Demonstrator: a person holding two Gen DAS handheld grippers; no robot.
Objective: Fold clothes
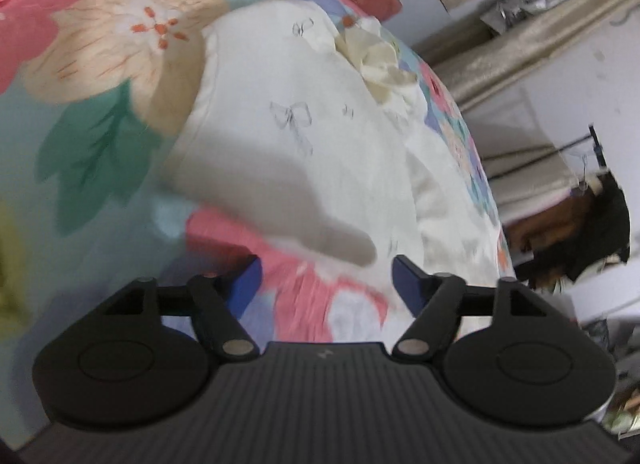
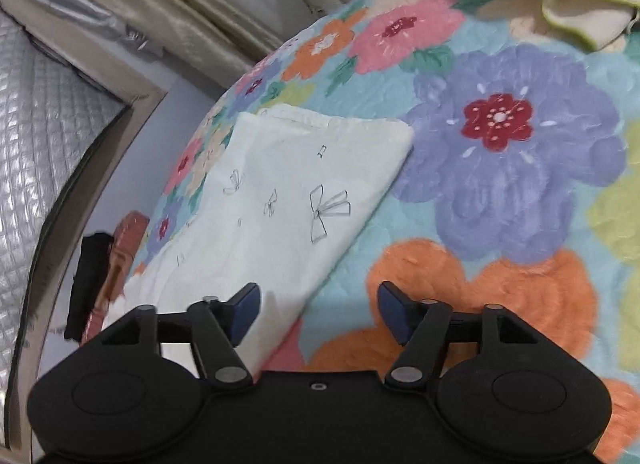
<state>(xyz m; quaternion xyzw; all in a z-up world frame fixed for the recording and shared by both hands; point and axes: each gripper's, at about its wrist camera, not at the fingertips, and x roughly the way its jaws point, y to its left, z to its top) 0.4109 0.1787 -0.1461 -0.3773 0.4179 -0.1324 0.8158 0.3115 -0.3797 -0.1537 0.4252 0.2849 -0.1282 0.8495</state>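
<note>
A white garment with small bow prints (image 1: 304,136) lies on a floral quilt (image 1: 92,112). In the left wrist view its near edge is just ahead of my open, empty left gripper (image 1: 326,284), with a crumpled cream part (image 1: 380,60) at its far end. In the right wrist view the same garment (image 2: 280,200) lies flat as a folded rectangle ahead and to the left. My right gripper (image 2: 318,312) is open and empty, its left finger over the garment's near edge, its right finger over the bare quilt (image 2: 500,168).
A cream cloth with a green hem (image 2: 584,4) lies at the quilt's far right. A reddish-brown wooden piece (image 2: 120,260) and a dark item (image 2: 86,288) sit past the quilt's left edge. Stacked bedding (image 2: 168,4) and a silver quilted sheet (image 2: 40,144) lie beyond.
</note>
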